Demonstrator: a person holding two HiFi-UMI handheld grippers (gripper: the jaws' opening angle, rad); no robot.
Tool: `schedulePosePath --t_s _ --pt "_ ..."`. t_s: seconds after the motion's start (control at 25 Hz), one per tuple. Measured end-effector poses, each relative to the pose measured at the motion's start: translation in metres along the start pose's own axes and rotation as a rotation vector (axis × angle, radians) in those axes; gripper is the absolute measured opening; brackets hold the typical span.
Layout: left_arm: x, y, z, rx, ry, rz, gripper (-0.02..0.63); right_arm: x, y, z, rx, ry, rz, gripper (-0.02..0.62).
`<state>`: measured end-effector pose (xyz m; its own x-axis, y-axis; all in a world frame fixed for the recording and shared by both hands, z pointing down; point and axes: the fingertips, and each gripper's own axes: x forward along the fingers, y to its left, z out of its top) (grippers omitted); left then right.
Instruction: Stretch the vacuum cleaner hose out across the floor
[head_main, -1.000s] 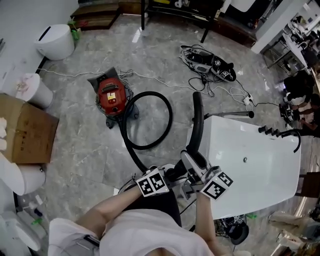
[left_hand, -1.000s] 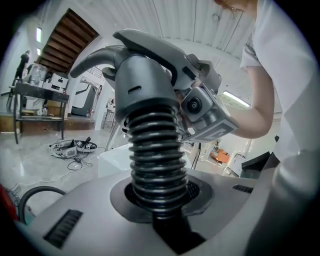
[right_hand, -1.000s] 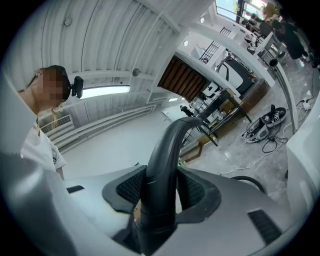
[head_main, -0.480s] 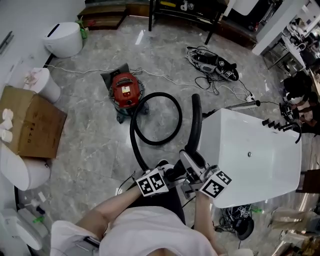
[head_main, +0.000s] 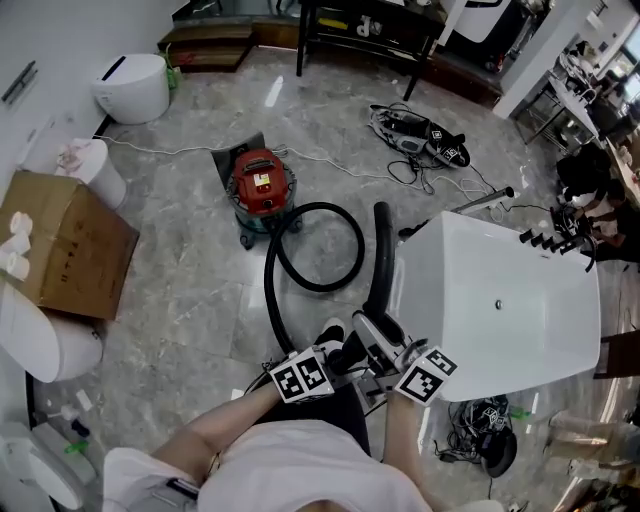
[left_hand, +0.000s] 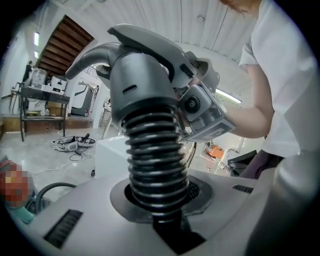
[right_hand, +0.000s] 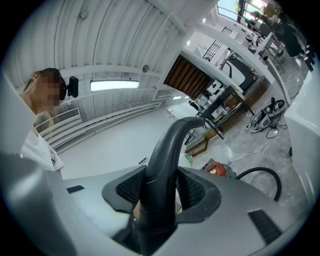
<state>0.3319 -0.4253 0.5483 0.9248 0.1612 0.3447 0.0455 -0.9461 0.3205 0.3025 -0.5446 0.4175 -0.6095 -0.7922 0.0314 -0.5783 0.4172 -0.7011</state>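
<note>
Cardboard box (head_main: 62, 248) far left on the marble floor. Red vacuum cleaner (head_main: 260, 182) stands well apart from it. Its black hose (head_main: 267, 295) lies in one loose loop on the floor, then climbs to the person. Left gripper (head_main: 335, 357) is clamped narrow on the ribbed hose end (left_hand: 155, 165), just below the grey handle (left_hand: 145, 65). Right gripper (head_main: 388, 347) is closed on the curved black wand (right_hand: 160, 170). Beside it on the right is a white unit (head_main: 500, 335), possibly a bathtub.
</note>
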Motion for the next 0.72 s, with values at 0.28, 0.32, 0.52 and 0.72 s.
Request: schedulePosePath --t_s 0.28,0.32,0.52,0.72 --pt "-0.013 -0.024 -0.015 0.021 0.003 0.012 0.095 -0.008 0.022 -0.024 -0.001 0.015 0.016 0.187" --pt "-0.015 -0.026 -0.017 0.021 0.0 0.014 0.095 -0.008 0.025 -0.026 -0.002 0.014 0.017 0.187" --pt "-0.022 -0.037 -0.025 0.028 0.011 0.011 0.095 -0.011 0.034 -0.036 0.0 0.01 0.016 0.187" --pt "-0.019 -0.046 -0.03 0.04 0.019 -0.007 0.095 -0.02 0.036 -0.041 -0.001 -0.004 0.006 0.187"
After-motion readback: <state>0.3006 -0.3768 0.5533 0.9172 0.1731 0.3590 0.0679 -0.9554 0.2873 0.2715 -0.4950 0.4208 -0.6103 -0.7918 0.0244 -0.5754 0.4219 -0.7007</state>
